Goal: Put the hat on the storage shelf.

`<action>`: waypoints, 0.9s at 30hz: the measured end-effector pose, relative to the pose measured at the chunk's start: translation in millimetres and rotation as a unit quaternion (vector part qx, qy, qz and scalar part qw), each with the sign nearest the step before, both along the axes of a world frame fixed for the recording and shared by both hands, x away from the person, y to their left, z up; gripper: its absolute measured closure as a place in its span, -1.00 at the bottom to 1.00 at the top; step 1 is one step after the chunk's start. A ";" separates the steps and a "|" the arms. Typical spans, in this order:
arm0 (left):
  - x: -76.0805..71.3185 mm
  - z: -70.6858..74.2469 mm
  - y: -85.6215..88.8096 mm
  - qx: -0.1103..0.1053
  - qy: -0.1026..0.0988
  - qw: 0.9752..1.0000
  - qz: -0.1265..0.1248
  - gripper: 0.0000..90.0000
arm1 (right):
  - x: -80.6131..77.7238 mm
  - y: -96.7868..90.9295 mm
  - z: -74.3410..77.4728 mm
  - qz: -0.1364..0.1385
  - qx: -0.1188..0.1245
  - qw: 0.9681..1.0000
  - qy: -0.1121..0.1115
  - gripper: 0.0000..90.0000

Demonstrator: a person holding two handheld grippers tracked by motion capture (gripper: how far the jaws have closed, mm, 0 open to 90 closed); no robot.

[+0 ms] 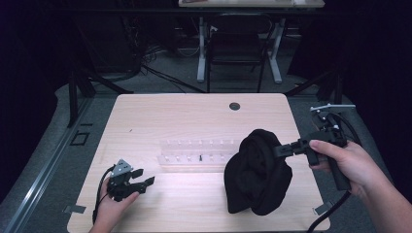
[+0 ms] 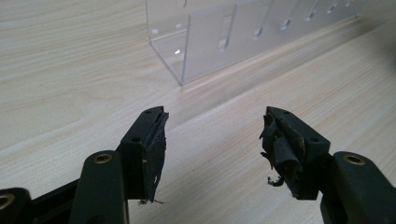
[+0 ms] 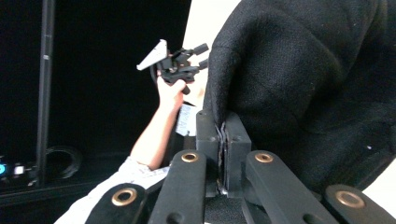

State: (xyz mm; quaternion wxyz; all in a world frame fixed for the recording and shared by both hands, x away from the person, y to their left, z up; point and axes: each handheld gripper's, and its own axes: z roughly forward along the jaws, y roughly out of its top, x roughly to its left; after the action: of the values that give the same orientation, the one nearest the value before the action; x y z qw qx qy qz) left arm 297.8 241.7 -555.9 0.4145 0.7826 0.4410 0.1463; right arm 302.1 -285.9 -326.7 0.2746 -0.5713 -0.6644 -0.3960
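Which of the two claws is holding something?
The right claw: its jaws are shut on the black fabric bundle. The left claw is open and empty above the wooden table.

Rack (image 1: 194,154) mid-table (image 1: 145,111), cloth (image 1: 257,174) just right (touching)

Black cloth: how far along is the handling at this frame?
Done: the right gripper has clamped the black cloth, which hangs bunched with its bottom on the table. In hand: holding it up. Left: the open left gripper holds nothing; the clear rack looks untouched.

No text, label or number can be read (any surface)
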 end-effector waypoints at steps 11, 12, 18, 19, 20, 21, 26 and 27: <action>0.1 0.0 0.3 -0.002 0.000 1.000 0.000 -0.11 | 3.9 12.3 8.5 0.006 0.035 0.999 -0.016 0.96; 0.2 -0.1 0.4 -0.002 0.000 1.000 0.000 -0.11 | 3.8 13.2 9.9 0.004 0.037 0.999 -0.016 0.96; 0.1 0.1 0.1 -0.003 -0.001 1.000 -0.001 -0.11 | 8.1 18.0 18.8 0.003 0.049 0.998 -0.035 0.96; 0.0 0.1 0.1 -0.004 -0.001 1.000 0.000 -0.11 | 9.4 18.7 20.0 0.004 0.050 0.998 -0.038 0.96; 0.0 0.2 0.2 -0.002 0.000 1.000 -0.001 -0.12 | 11.9 20.8 22.0 0.002 0.051 0.998 -0.041 0.96; 0.1 0.2 0.3 -0.002 0.000 1.000 -0.001 -0.12 | 11.9 20.8 22.0 0.002 0.051 0.998 -0.041 0.96; 0.4 0.0 0.6 -0.005 0.000 1.000 0.000 -0.13 | 24.9 28.3 24.7 0.000 0.047 0.997 -0.054 0.96; 0.4 0.0 0.6 -0.005 0.000 1.000 0.000 -0.13 | 24.9 28.3 24.7 0.000 0.047 0.997 -0.054 0.96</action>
State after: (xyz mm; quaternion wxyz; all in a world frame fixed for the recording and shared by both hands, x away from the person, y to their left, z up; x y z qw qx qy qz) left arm 298.2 242.3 -555.9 0.4183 0.7804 0.4419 0.1442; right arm 326.9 -257.6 -302.0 0.2651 -0.5356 -0.6587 -0.4571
